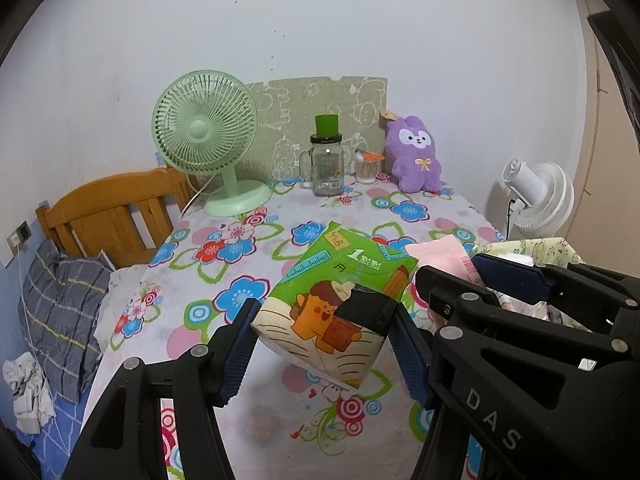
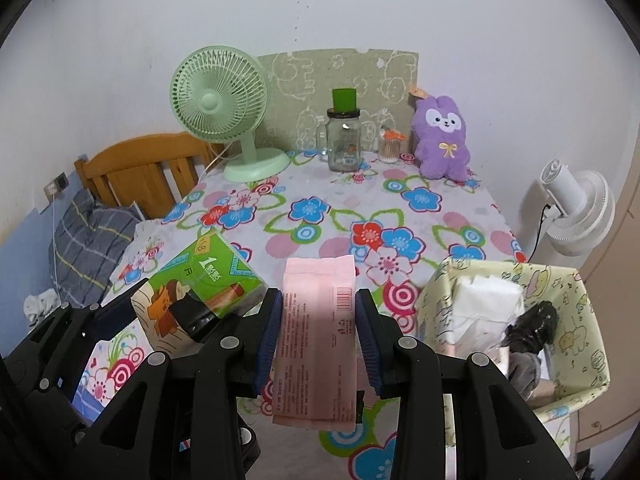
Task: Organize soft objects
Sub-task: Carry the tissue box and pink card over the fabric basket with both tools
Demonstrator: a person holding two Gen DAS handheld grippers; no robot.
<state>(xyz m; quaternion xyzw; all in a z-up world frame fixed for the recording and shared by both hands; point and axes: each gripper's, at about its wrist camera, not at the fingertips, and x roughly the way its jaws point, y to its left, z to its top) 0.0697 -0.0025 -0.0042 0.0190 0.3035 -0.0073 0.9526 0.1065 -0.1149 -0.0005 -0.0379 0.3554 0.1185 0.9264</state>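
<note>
My left gripper (image 1: 322,344) is shut on a green tissue pack (image 1: 340,300) with a cartoon print, held tilted above the floral tablecloth (image 1: 240,264). Seen from the right wrist, that green tissue pack (image 2: 200,284) hangs at the left. My right gripper (image 2: 316,336) is shut on a pink tissue pack (image 2: 316,340), its blue pads pressing both long sides. From the left wrist, the right gripper's fingers (image 1: 512,276) show at the right with a corner of the pink pack (image 1: 440,252). A purple plush toy (image 2: 442,138) sits at the table's far right.
A cloth bin (image 2: 576,292) with a cartoon print stands at the table's right front, holding white tissue and dark items. At the back are a green fan (image 2: 224,108), a glass jar (image 2: 344,140) and a cotton swab pot (image 2: 390,150). A wooden headboard (image 2: 136,172) and pillow lie left; a white fan (image 2: 576,208) stands right.
</note>
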